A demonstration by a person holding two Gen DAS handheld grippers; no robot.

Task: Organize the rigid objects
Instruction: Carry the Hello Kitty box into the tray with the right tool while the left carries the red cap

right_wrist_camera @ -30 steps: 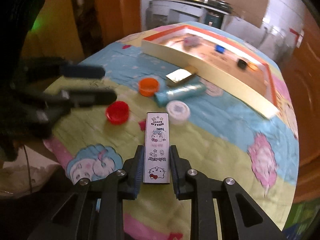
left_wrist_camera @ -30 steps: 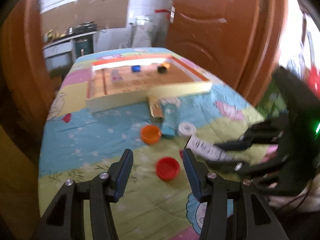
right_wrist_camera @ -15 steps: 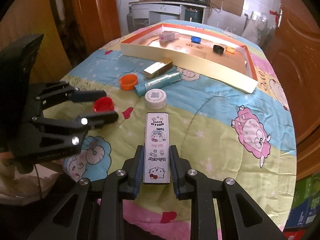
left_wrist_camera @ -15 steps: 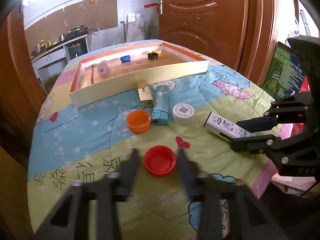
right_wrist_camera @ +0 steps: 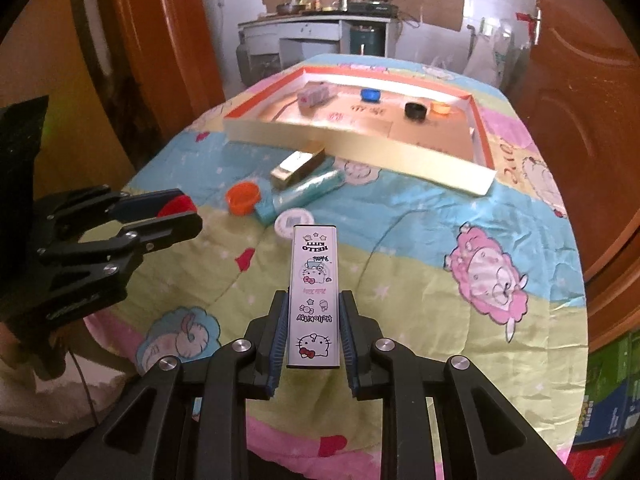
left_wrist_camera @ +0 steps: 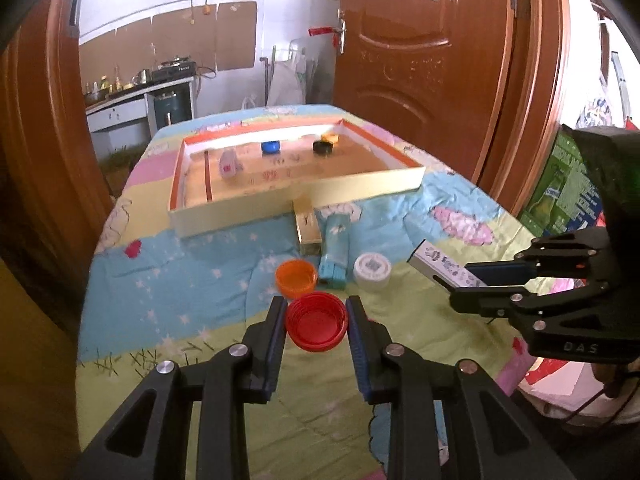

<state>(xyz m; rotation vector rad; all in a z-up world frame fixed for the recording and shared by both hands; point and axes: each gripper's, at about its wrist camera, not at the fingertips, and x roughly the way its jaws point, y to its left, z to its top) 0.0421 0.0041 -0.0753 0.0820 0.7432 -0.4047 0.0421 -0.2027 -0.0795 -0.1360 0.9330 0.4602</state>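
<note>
Grippers at work over a cartoon-print quilt (left_wrist_camera: 168, 280) spread on a table: the left gripper (left_wrist_camera: 316, 320) has its jaws closed onto a red cap (left_wrist_camera: 316, 326), the blue pads pressing on the cap's two sides after just closing in on it. In the right wrist view the red cap (right_wrist_camera: 176, 204) shows as a red sliver between that gripper's (right_wrist_camera: 176, 210) fingers. The right gripper (right_wrist_camera: 314, 320) is clamped on the lower end of a narrow white Hello Kitty box (right_wrist_camera: 314, 280), which sticks out forward past the fingertips; in the left wrist view the same box (left_wrist_camera: 440, 264) shows raised clear of the quilt in that gripper (left_wrist_camera: 472, 278).

Just beyond the red cap an orange cap (left_wrist_camera: 296, 278) lies open side up, beside it a teal tube (left_wrist_camera: 334, 254), and beside the tube's near end a white round lid (left_wrist_camera: 372, 270). A gold box (left_wrist_camera: 307, 228) lies along the tube's other side, its far end near a shallow cream tray with an orange rim (left_wrist_camera: 296, 204). The tray sits well beyond the red cap and holds a small white pack (left_wrist_camera: 228, 164), a blue cap (left_wrist_camera: 270, 147), a black cap (left_wrist_camera: 322, 147) and a yellow-orange cap (left_wrist_camera: 331, 137), the last two touching near the tray's far wall. Brown wooden doors (left_wrist_camera: 420, 40) stand behind the table.
</note>
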